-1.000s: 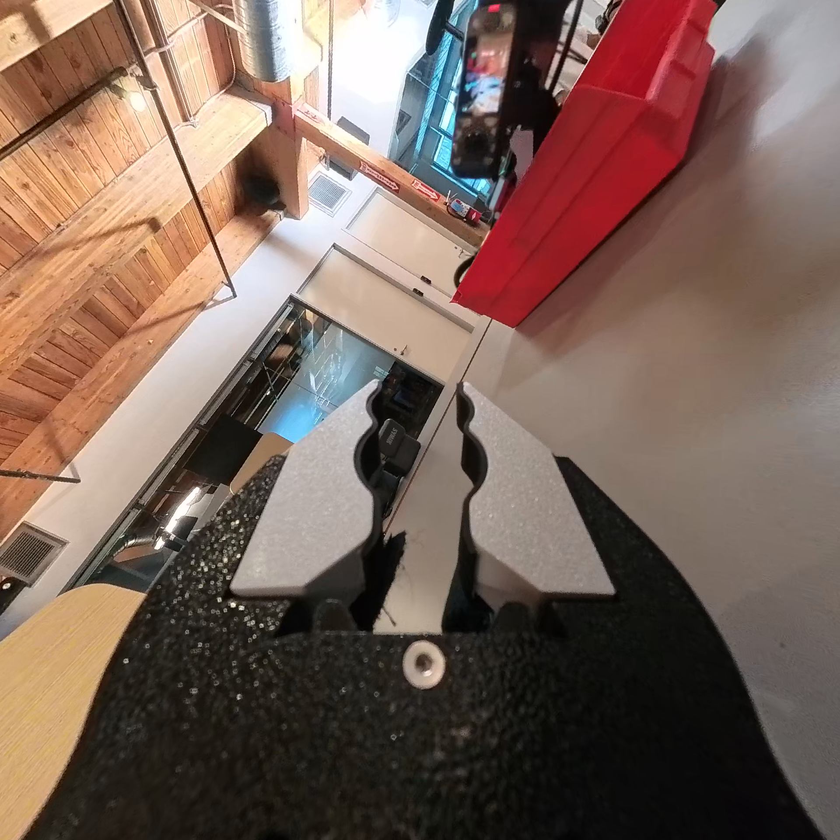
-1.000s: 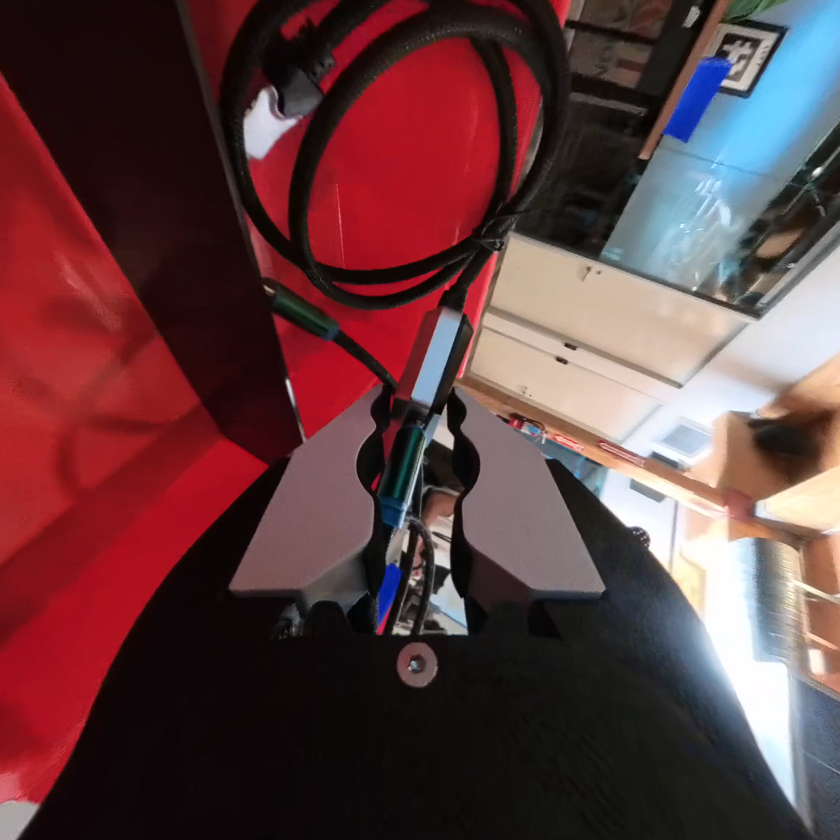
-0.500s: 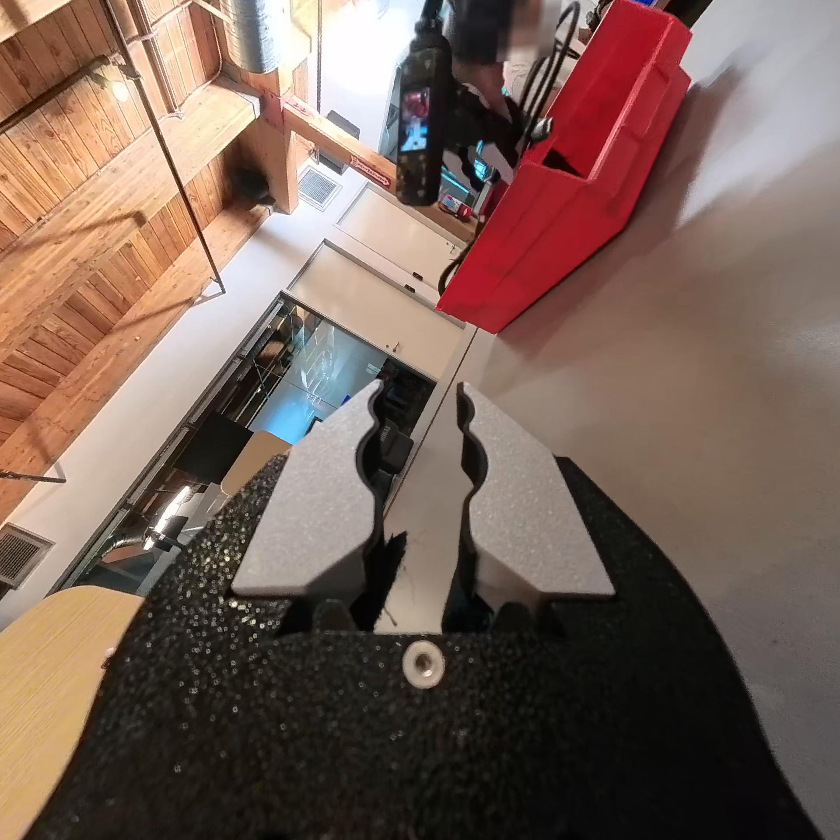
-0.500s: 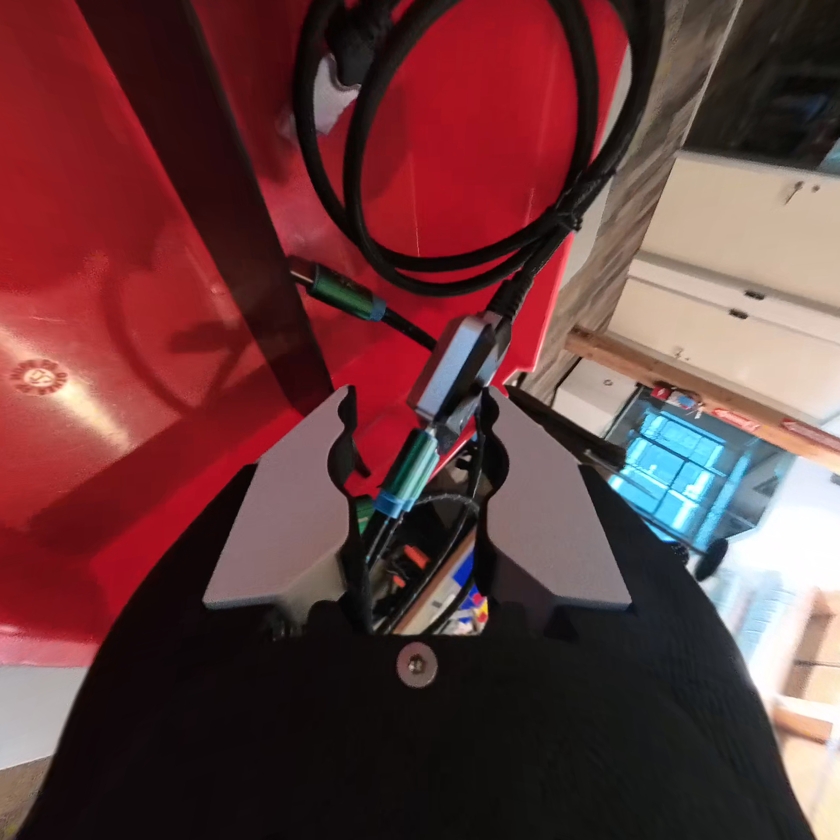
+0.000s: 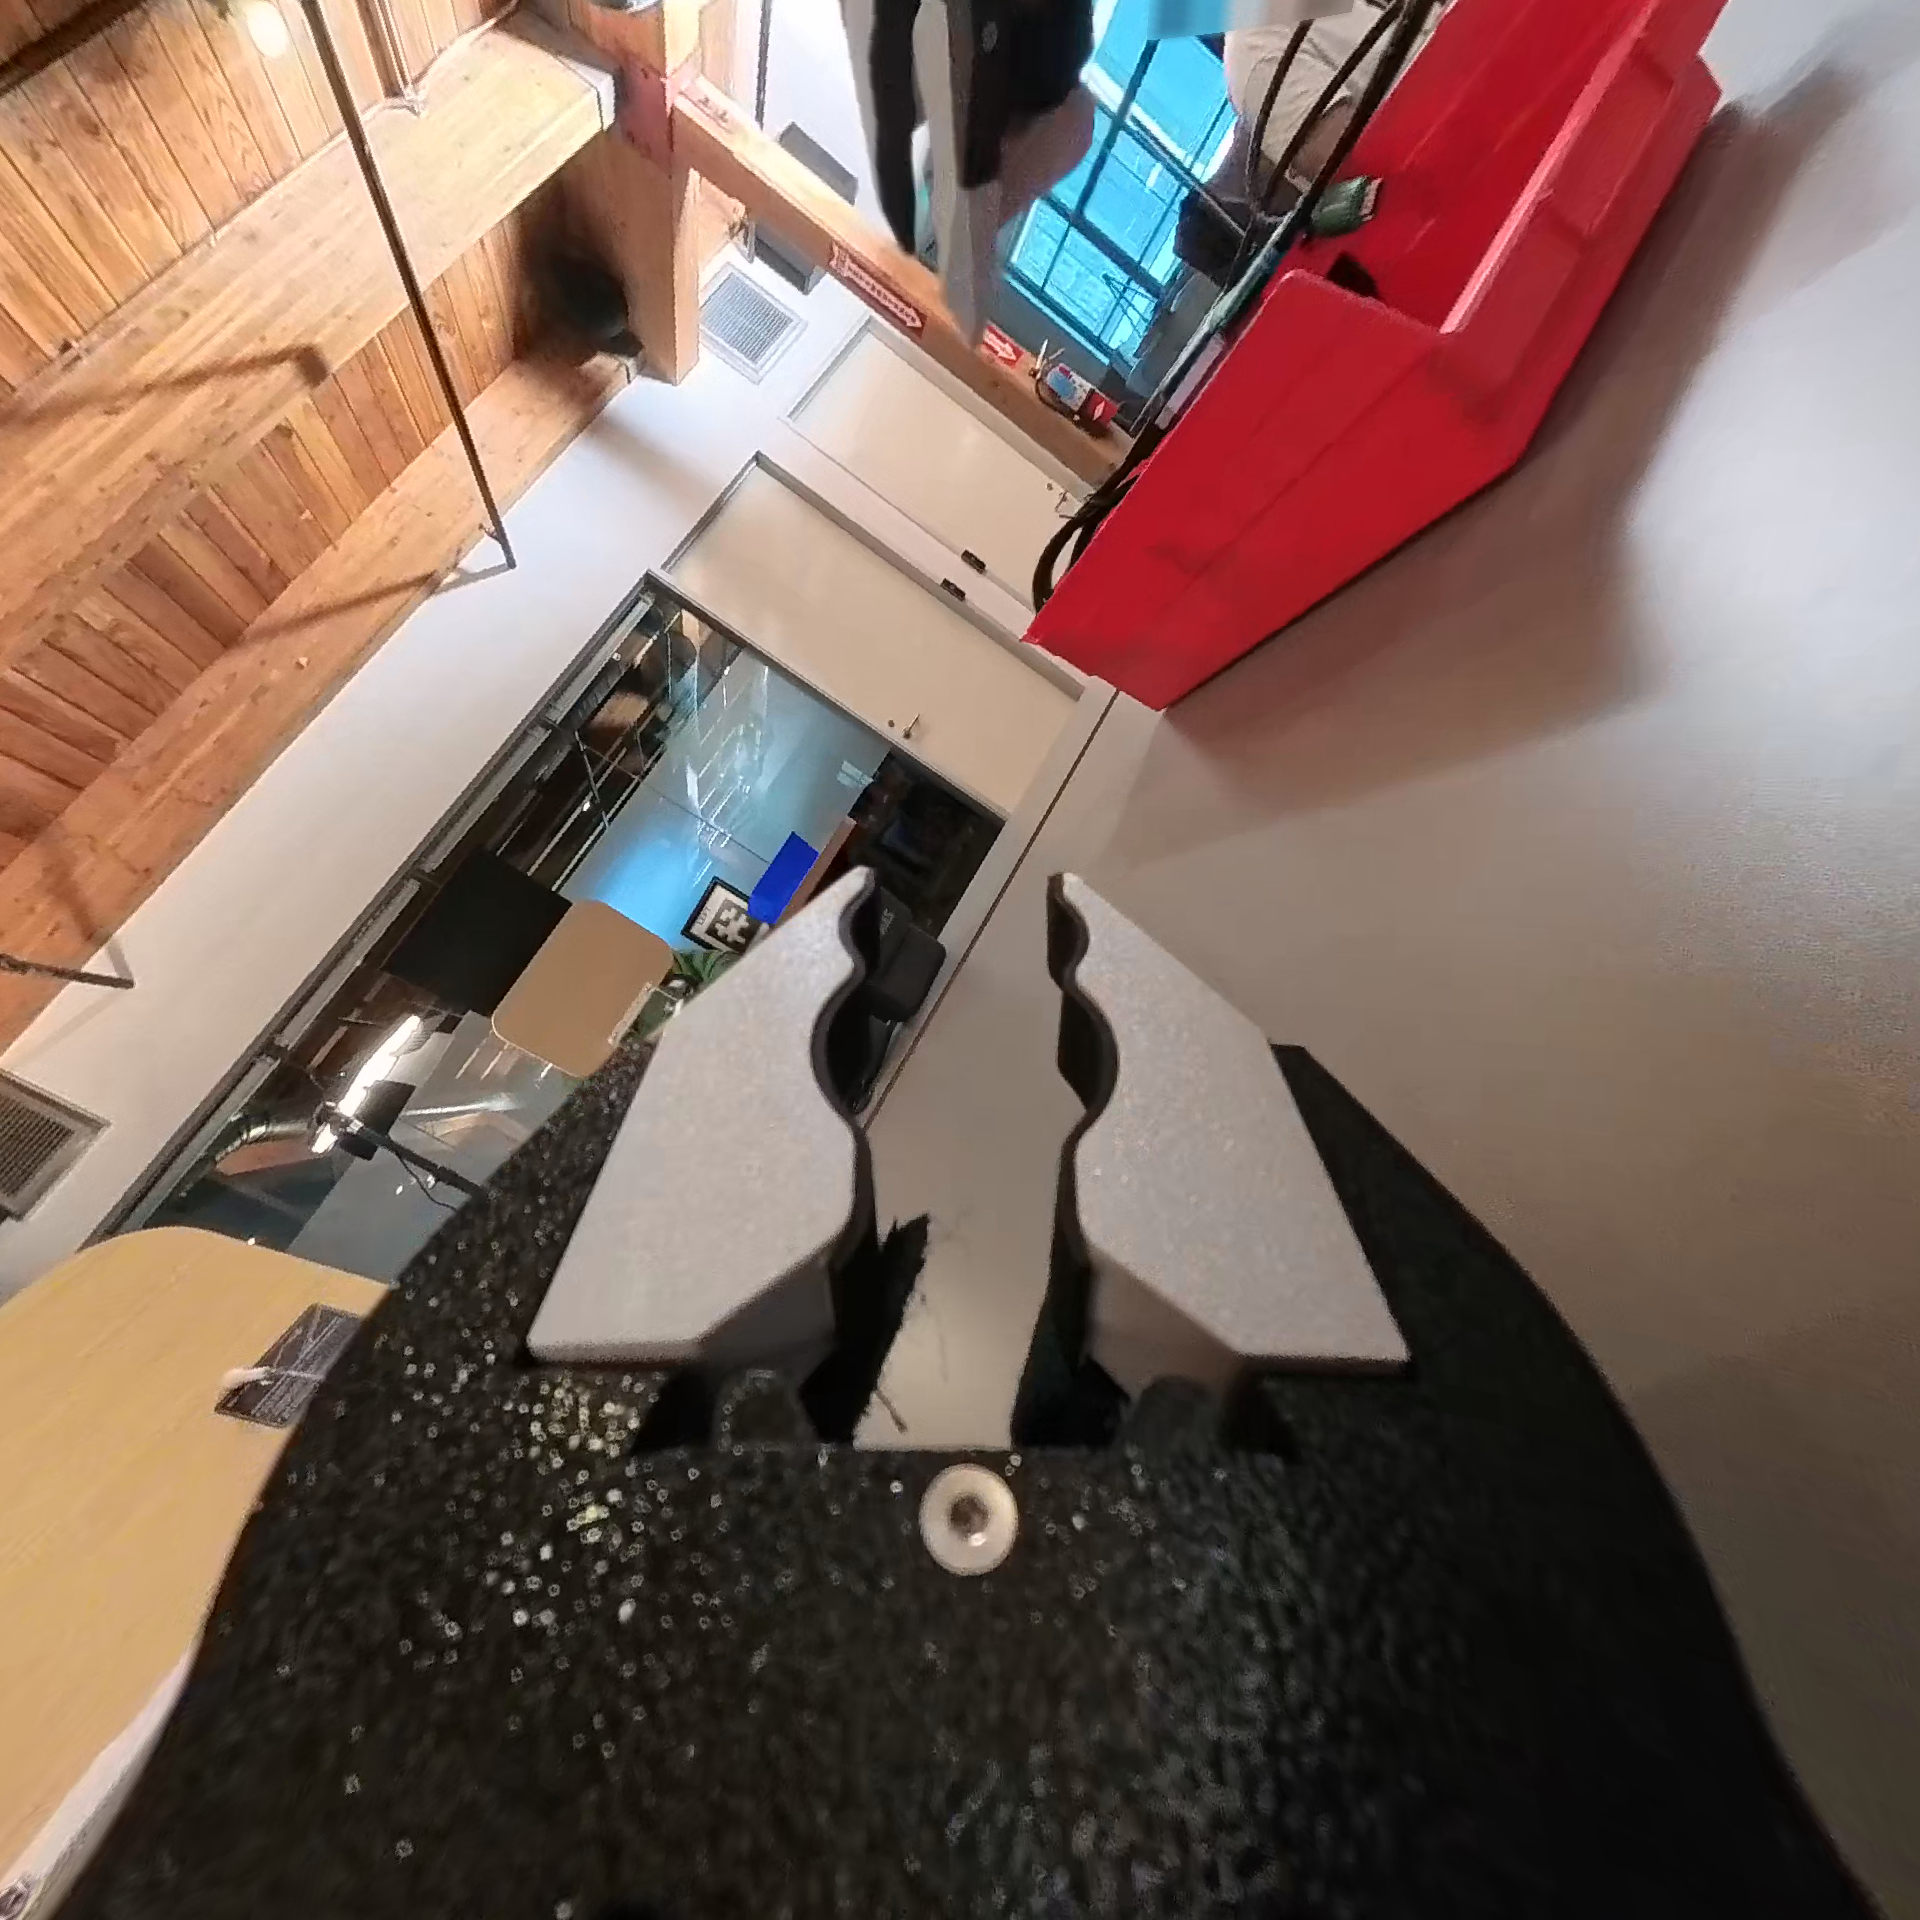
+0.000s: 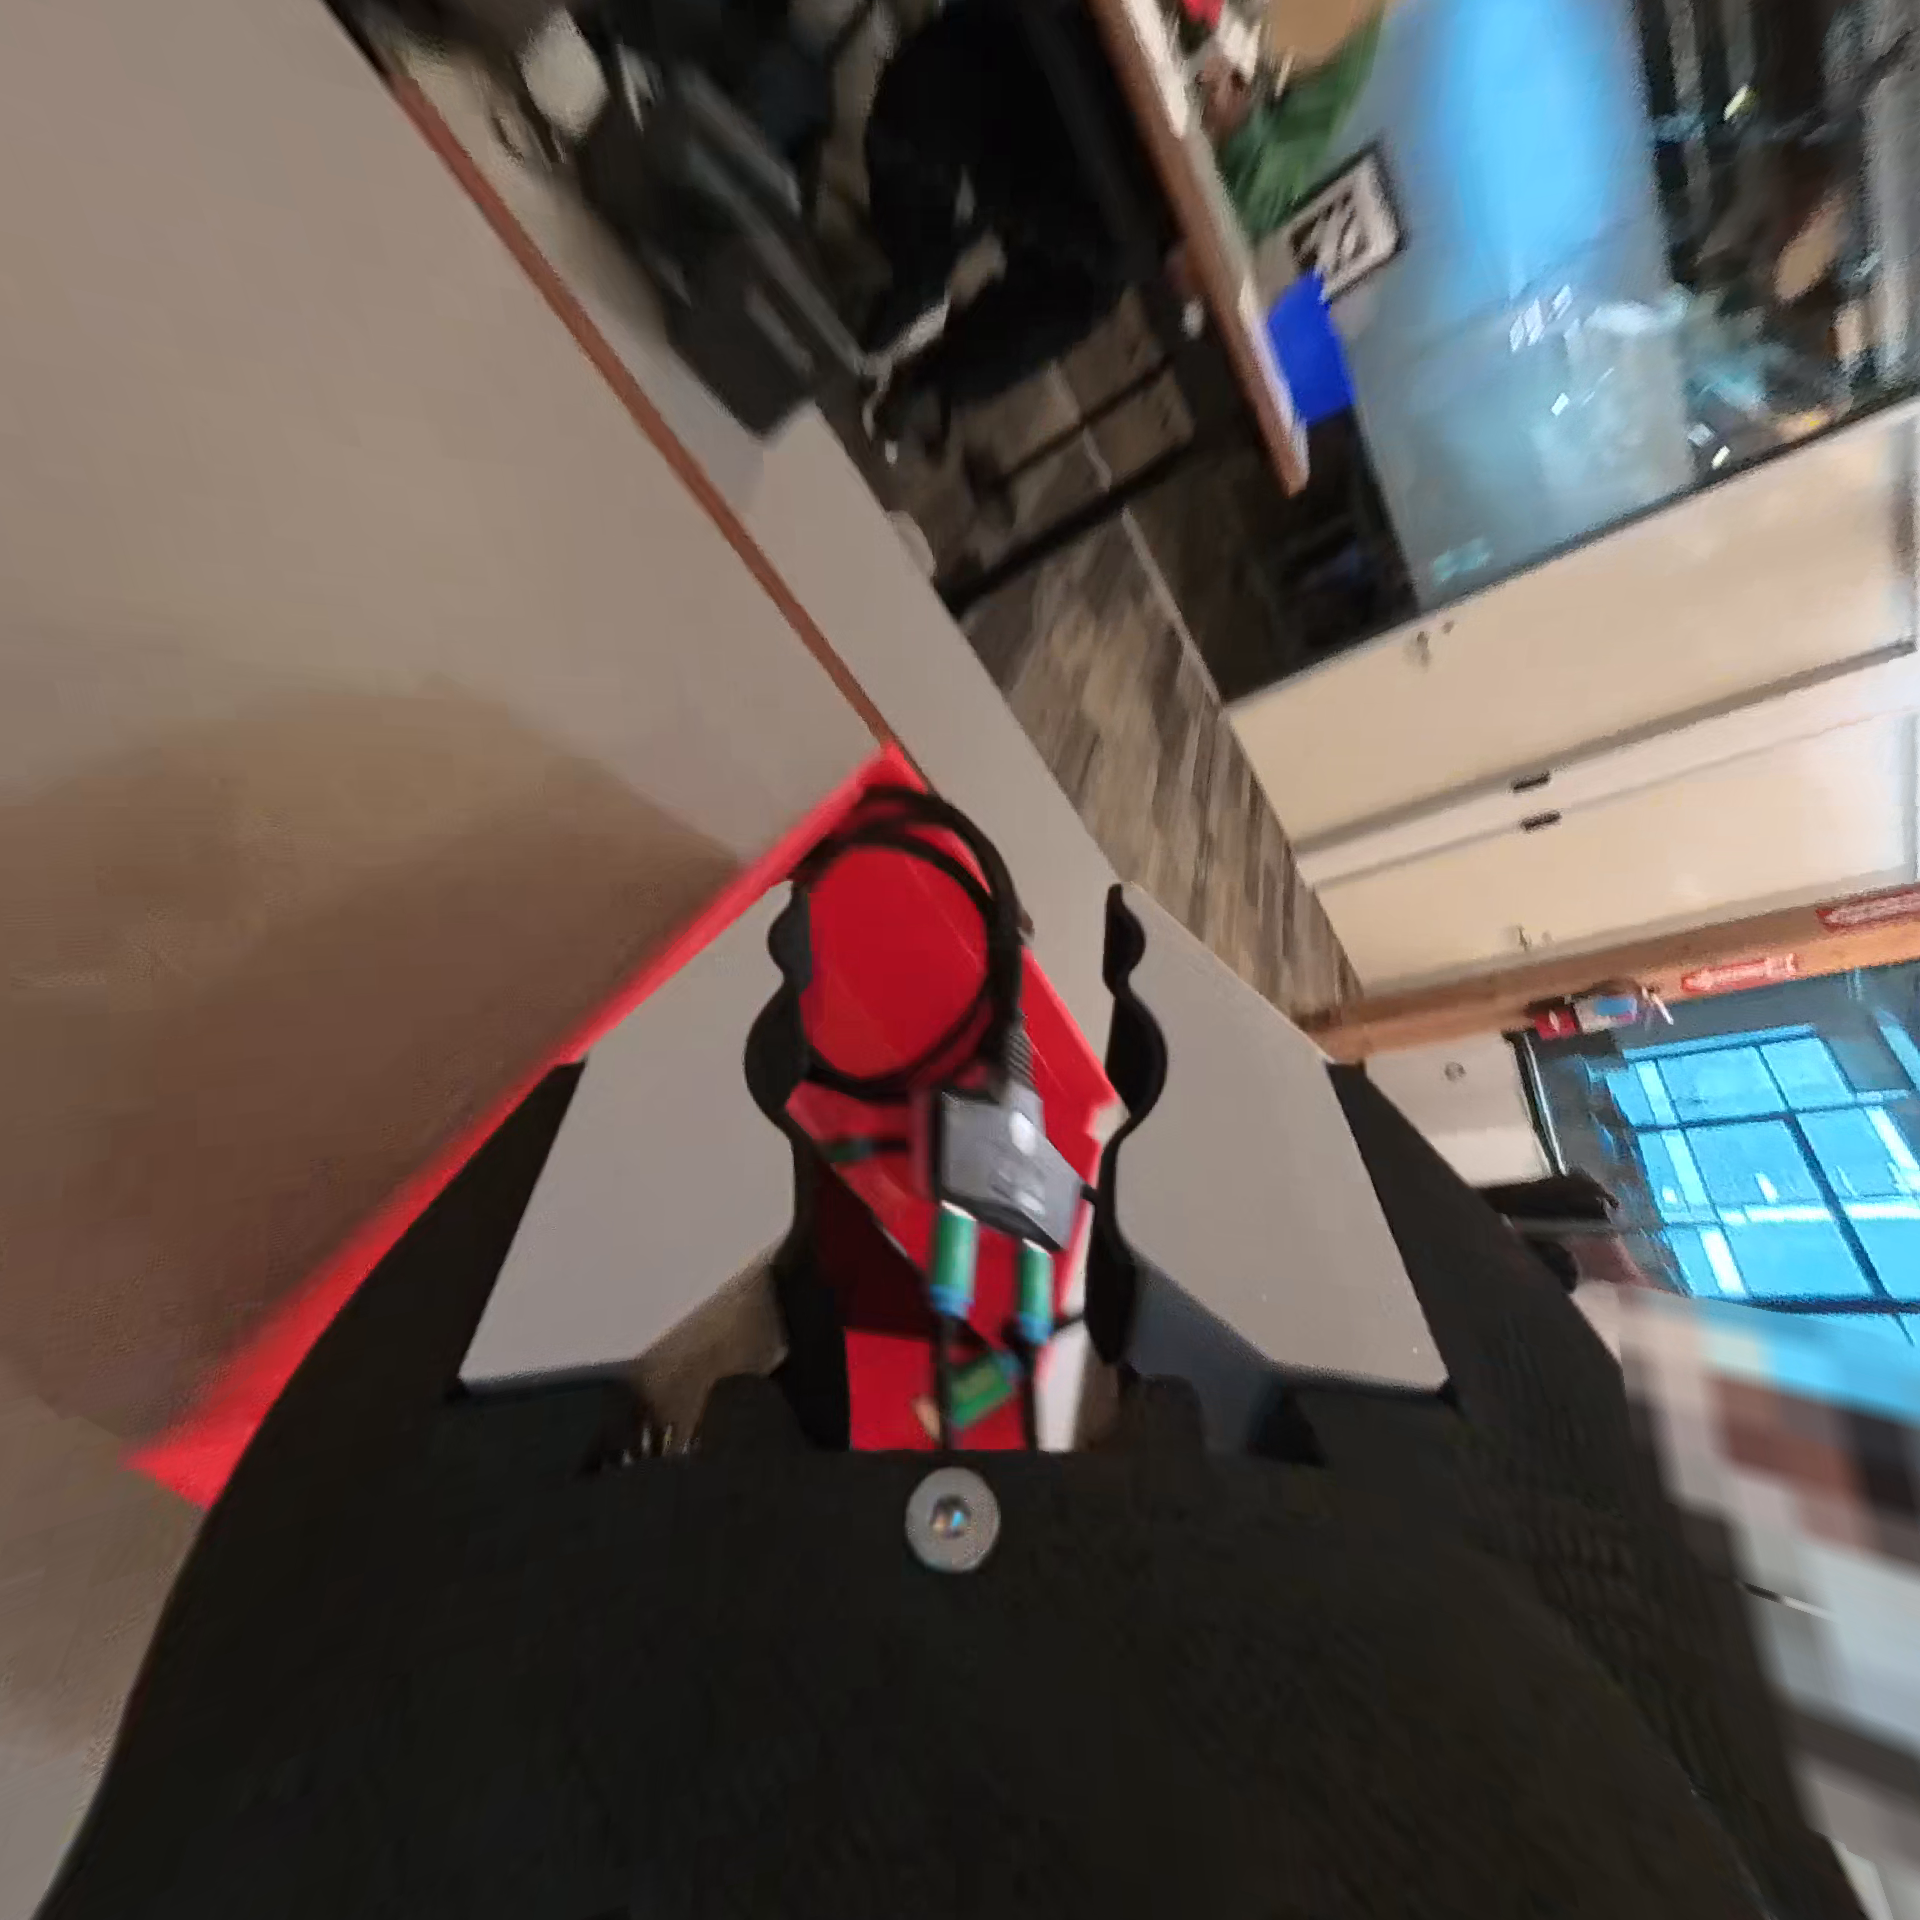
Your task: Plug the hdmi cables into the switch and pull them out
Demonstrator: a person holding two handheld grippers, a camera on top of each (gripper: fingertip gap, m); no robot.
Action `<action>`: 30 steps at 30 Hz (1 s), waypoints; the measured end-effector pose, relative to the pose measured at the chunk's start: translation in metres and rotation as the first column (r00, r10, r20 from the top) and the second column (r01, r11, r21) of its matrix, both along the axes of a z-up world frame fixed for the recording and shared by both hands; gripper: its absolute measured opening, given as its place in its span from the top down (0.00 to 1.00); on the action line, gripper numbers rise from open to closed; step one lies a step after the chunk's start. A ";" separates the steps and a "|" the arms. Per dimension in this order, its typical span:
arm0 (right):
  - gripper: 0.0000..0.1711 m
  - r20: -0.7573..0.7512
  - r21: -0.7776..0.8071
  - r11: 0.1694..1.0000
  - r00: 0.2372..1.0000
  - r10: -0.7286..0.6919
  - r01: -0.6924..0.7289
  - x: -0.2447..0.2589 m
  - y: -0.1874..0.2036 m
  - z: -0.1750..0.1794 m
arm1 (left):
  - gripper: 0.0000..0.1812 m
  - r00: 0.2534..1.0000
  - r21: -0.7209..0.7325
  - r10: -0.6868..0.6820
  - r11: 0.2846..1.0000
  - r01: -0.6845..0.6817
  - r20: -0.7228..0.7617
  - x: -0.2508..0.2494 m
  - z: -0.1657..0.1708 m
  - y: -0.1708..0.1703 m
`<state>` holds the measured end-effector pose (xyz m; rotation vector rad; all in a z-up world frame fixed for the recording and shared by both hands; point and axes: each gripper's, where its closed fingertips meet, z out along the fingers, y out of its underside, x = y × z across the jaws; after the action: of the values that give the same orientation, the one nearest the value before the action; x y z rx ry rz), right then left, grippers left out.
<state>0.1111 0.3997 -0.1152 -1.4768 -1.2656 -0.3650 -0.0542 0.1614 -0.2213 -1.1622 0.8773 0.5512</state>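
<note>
Left gripper [image 5: 951, 914]: jaws stand apart with nothing between them, held low over the pale table [image 5: 1558, 935], well away from the work.

Right gripper [image 6: 951, 914]: jaws stand wide apart and hold nothing. The picture is blurred by motion.

The small grey switch [image 6: 1003, 1164] shows in the gap between the right fingers but beyond them, not touched. It lies in the red bin [image 6: 894, 987]. Two green-ended plugs [image 6: 954, 1262] sit at its near edge; whether they are fully seated cannot be told. A coil of black cable [image 6: 935, 831] lies just past the switch in the same bin. In the left wrist view the red bin stands at the far side of the table, with cables rising from it.

Judgement: neither gripper has hold of anything, so the step in hand looks like an approach or a release, not plugging or pulling. The next move calls for the right gripper to line up on one green plug and close on its body, while the left comes across to steady the switch, which is light and may slide or lift with the cable.
</note>
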 end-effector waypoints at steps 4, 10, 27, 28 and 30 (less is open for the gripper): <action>0.71 -0.132 0.022 0.996 0.987 0.091 -0.089 -0.059 -0.055 -0.027 | 0.84 1.000 -0.008 0.001 1.000 -0.001 0.018 -0.003 0.000 0.001; 0.73 -0.361 -0.066 0.968 0.910 0.203 -0.242 -0.142 -0.095 -0.086 | 0.84 0.997 -0.030 0.011 1.000 -0.009 0.071 -0.010 0.001 0.005; 0.85 -0.450 0.152 0.965 0.855 0.259 -0.213 -0.153 -0.090 -0.108 | 0.80 0.910 -0.165 0.193 0.976 -0.140 0.368 -0.082 0.067 0.005; 0.85 -0.446 0.150 0.965 0.857 0.259 -0.214 -0.154 -0.090 -0.109 | 0.80 0.887 -0.181 0.253 0.964 -0.197 0.386 -0.105 0.078 0.008; 0.86 -0.443 0.152 0.965 0.858 0.259 -0.213 -0.156 -0.089 -0.109 | 0.81 0.830 -0.240 0.365 0.928 -0.286 0.421 -0.156 0.091 0.015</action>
<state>-0.0445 0.3105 -0.2238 -1.2109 -1.0095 0.0896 -0.2098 0.1765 -0.1304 -1.5348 0.3145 0.4525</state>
